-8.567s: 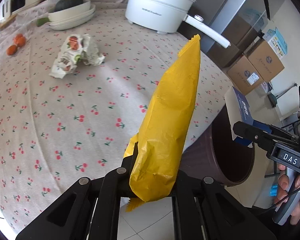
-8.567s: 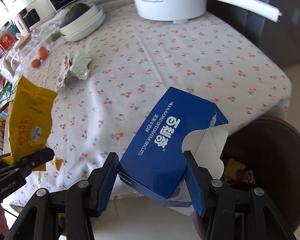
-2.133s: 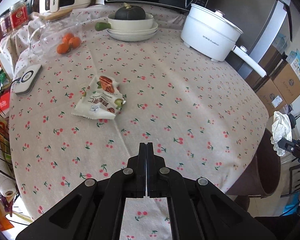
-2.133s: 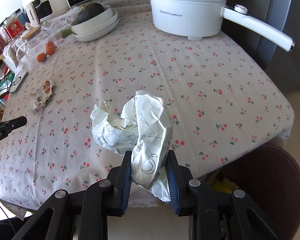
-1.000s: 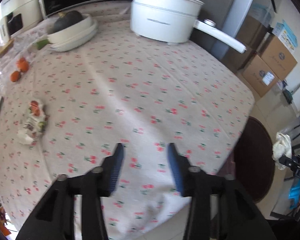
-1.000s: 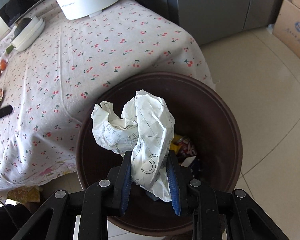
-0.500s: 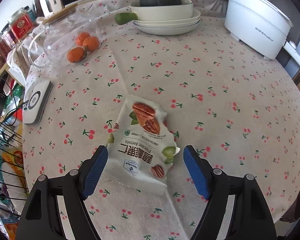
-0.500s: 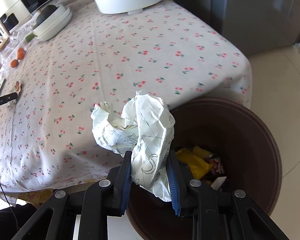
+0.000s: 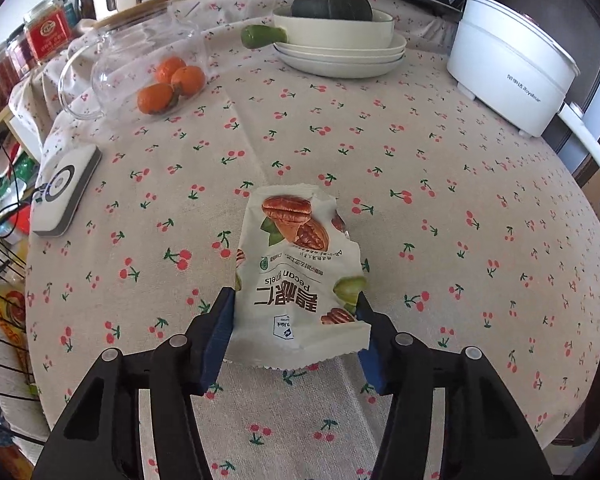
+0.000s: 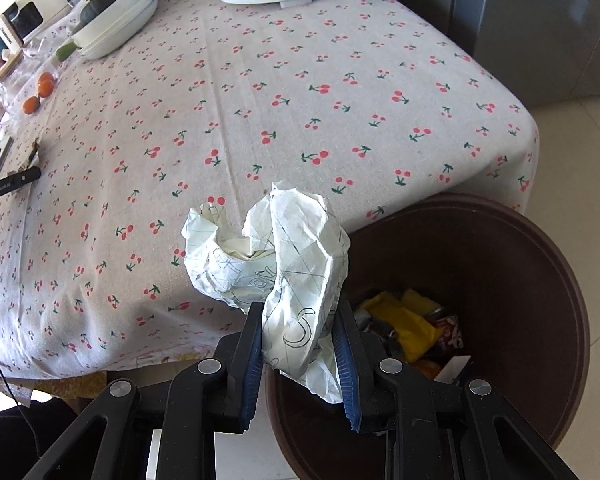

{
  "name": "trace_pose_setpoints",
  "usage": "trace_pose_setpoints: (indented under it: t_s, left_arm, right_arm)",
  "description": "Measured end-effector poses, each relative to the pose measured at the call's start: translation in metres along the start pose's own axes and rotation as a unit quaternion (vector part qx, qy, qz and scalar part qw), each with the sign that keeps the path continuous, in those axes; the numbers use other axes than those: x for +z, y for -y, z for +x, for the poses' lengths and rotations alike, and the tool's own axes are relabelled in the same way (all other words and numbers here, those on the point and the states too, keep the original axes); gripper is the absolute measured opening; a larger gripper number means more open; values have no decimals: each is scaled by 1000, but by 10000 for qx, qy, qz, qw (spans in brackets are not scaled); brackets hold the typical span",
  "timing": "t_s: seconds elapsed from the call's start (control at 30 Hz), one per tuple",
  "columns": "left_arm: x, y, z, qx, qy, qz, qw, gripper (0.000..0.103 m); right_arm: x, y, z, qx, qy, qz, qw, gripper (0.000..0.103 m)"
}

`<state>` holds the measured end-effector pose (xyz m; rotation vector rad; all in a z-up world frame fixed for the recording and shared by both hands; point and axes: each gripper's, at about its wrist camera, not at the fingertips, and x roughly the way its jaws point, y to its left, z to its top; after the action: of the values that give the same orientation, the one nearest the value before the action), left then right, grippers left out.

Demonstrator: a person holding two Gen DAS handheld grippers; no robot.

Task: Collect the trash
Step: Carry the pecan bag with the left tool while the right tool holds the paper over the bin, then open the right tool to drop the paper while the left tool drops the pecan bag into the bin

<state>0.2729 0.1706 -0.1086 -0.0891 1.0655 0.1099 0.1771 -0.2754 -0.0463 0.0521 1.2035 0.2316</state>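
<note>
1. The left gripper has its fingers spread wide around the near end of a pecan packet lying flat on the cherry-print counter; whether the pads actually touch the packet cannot be told.
2. The packet's bottom edge hides the gap between the fingers.
3. The right gripper has its fingers closed tight on a crumpled paper ball, held at the near rim of a brown bin.
4. The paper covers part of the bin's inside; yellow and mixed wrappers show beside it, hard to identify.
5. A white pot is cut off in the right view.
</note>
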Motion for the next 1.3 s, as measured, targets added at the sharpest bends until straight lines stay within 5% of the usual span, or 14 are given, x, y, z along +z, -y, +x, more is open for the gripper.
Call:
trace_pose_setpoints:
  t_s: [0.2, 0.6, 1.0, 1.3]
  left_arm:
    - [-15, 16, -27, -323, 3, -23, 9995, 46]
    - [-56, 132, -94, -1068, 146, 704, 9917, 45]
    - [-120, 286, -127, -2202, -36, 1677, 9609, 45]
    - [-145, 362, -112, -2459, -53, 2388, 9394, 52]
  right_arm:
    - [-5, 5, -8, 29, 87, 88, 9999, 30]
    - [-31, 36, -29, -33, 232, 383, 9990, 30]
    - [-74, 88, -47, -176, 298, 814, 9961, 32]
    - [-94, 116, -46, -383, 226, 1030, 9937, 32]
